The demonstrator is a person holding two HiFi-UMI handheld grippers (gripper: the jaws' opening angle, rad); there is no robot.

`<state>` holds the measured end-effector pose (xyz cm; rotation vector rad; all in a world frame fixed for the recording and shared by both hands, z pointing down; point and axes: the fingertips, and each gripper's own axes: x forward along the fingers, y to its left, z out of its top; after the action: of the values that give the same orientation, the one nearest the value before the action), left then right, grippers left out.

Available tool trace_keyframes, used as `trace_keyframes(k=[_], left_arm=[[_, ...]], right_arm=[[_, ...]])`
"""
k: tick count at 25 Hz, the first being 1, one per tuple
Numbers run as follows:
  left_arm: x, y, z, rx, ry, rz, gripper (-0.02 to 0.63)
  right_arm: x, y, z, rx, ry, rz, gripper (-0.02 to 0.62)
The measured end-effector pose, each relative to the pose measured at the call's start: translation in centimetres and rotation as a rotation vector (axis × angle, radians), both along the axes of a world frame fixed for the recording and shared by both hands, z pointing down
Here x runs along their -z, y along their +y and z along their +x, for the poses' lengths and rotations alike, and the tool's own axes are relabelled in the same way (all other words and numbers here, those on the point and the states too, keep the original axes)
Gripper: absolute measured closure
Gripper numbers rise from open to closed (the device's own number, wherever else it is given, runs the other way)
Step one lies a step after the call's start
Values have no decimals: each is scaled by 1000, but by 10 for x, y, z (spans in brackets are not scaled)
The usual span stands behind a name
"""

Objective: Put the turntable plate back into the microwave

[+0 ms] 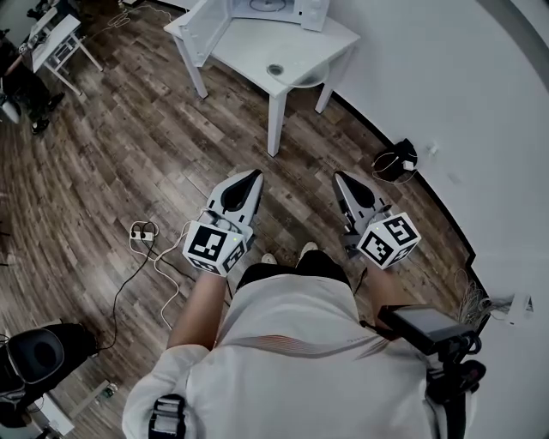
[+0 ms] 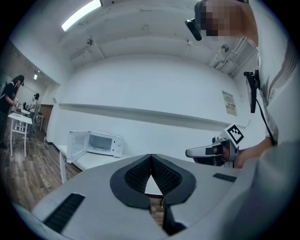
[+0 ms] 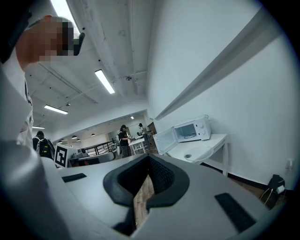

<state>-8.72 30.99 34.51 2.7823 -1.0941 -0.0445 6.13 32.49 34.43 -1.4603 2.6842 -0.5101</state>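
Microwave (image 1: pixel 283 7) — far off, cut by head view's top edge.

Plate (image 1: pixel 287 72): clear glass, round, flat on white worktop (image 1: pixel 249 47), one edge overhanging front rim. Microwave (image 1: pixel 266 9): white, at worktop's back by wall, door swung wide open, just beyond plate.

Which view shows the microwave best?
Left gripper view: the microwave is whole and seen nearly front-on, with its door swung open. The right gripper view also shows it whole, but at an angle. The head view cuts it off at the top edge.
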Motion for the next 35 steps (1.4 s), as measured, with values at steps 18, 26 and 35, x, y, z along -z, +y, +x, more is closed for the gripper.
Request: trace_keyframes(k=[18, 26, 35], left_arm=[[0, -132, 41, 67, -26, -6, 595], [6, -202, 92, 118, -42, -12, 595], [1, -250, 134, 159, -62, -39, 595]], right_arm=[[-9, -147, 41, 74, -50, -5, 591], [-7, -228, 90, 137, -62, -5, 591], [-21, -285, 137, 162, -97, -38, 591]])
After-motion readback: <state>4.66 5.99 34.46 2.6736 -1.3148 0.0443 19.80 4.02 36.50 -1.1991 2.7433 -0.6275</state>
